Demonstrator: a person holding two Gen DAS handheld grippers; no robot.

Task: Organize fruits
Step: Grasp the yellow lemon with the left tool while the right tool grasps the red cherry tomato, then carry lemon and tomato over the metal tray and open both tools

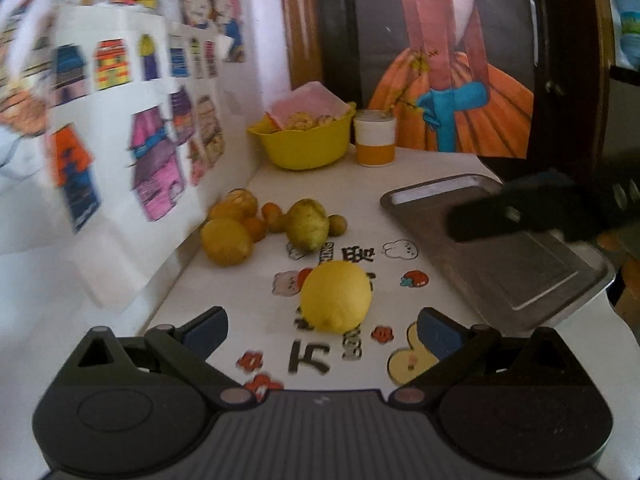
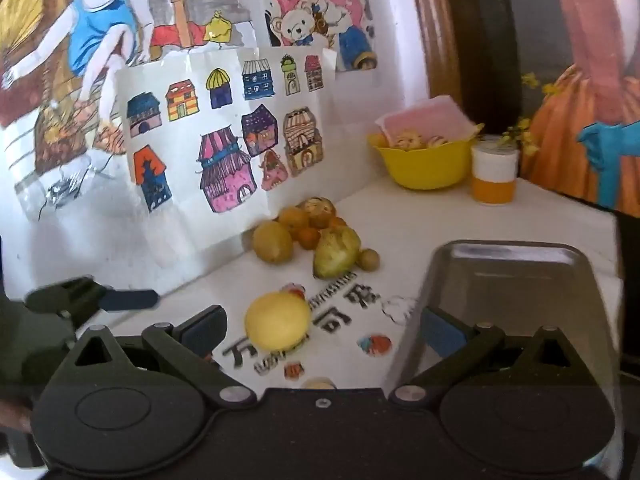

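A bright yellow lemon [image 1: 336, 295] [image 2: 277, 321] lies alone on the white table, just ahead of my left gripper [image 1: 322, 334], whose fingers stand open and hold nothing. Further back by the wall sits a pile of fruit [image 1: 272, 226] [image 2: 314, 236]: a greenish pear [image 1: 307, 224] [image 2: 335, 254], dull lemons and small oranges. A bare metal tray [image 1: 516, 264] [image 2: 516, 296] lies on the right. My right gripper [image 2: 324, 328] is open too, its right finger over the tray's near edge. From the left wrist view the right gripper's dark finger [image 1: 516, 216] hovers above the tray.
A yellow bowl [image 1: 304, 142] [image 2: 426, 164] with snacks and a pink packet stands at the back, a white and orange cup [image 1: 375, 138] [image 2: 494, 170] beside it. Drawings cover the wall on the left. A framed painting [image 1: 452, 80] leans behind the table.
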